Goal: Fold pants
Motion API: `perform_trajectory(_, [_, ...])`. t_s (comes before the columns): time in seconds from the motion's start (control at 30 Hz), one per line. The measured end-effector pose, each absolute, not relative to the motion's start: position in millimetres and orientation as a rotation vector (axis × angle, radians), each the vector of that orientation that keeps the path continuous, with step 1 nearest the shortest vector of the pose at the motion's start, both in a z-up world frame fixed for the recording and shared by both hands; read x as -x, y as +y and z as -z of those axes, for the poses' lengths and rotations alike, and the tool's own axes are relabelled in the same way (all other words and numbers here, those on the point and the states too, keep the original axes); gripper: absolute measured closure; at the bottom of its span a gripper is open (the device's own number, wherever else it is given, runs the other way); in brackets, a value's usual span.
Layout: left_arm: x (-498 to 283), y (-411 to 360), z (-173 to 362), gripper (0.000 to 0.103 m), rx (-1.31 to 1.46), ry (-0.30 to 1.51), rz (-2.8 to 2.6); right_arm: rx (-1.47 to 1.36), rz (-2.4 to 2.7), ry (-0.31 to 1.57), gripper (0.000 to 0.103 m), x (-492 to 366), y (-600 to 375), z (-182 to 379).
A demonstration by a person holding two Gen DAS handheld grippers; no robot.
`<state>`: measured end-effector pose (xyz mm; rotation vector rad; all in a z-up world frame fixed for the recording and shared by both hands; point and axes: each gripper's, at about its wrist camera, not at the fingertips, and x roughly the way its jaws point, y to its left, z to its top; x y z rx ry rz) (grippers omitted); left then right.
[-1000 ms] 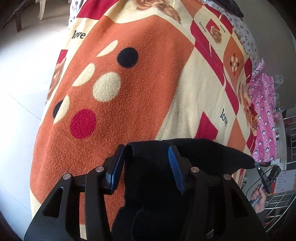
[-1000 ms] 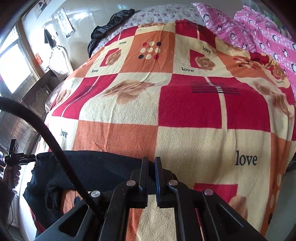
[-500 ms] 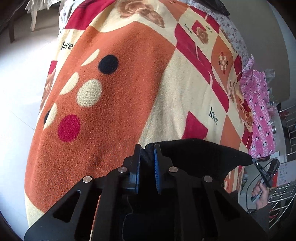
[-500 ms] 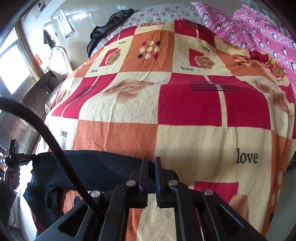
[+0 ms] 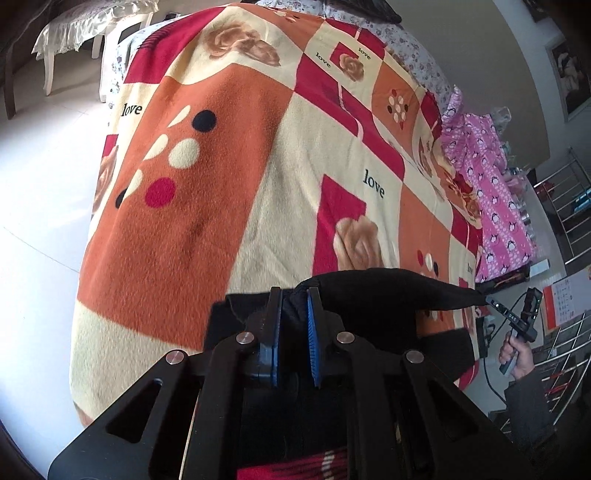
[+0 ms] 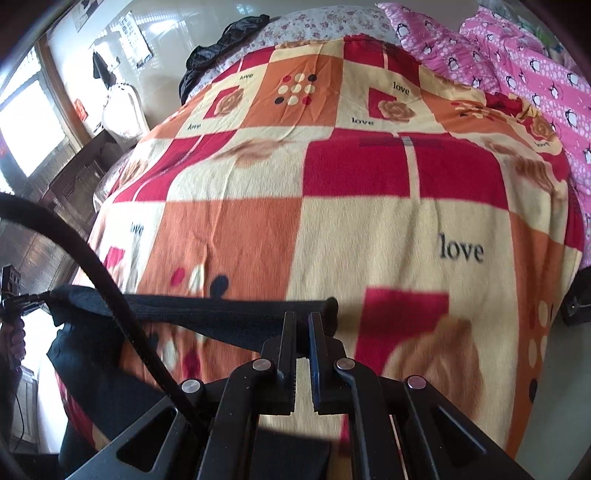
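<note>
Lifted since a second ago, the pants stretch taut above the blanket, left gripper and right gripper both clenched on them.

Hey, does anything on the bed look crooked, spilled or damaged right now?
Nothing stands out. The black pants are stretched taut between the left tool and the right tool above the patterned blanket; no spill or tear shows.

Patchwork "love" blanket on the bed, pink penguin quilt alongside, white chair beyond.
</note>
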<state>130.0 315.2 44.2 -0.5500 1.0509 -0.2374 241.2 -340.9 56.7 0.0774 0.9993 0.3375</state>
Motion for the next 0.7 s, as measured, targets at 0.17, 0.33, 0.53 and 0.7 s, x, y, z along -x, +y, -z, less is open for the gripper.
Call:
perform_trajectory(0.17, [-80.8,310.2,-55.0,0.092,0.562,1.018,0.293,-0.058,-0.356,1.002,0.098,-185.7,-353.6,-62.1])
perform_trajectory(0.33, [-48.4,313.4,-47.8,0.092,0.592,1.007,0.310,0.006,-0.373,1.002,0.098,-135.1,-354.0,-57.8])
perform_trajectory(0.53, [-24.6,316.8,-31.0,0.092,0.668,0.997,0.300,0.017,-0.350,1.027,0.098,-100.6,-356.5,-33.2])
perform_trajectory(0.7, [-12.2,318.1,-20.0,0.092,0.702,0.996,0.294,0.052,-0.344,1.061,0.098,-84.2,-355.1,-15.0])
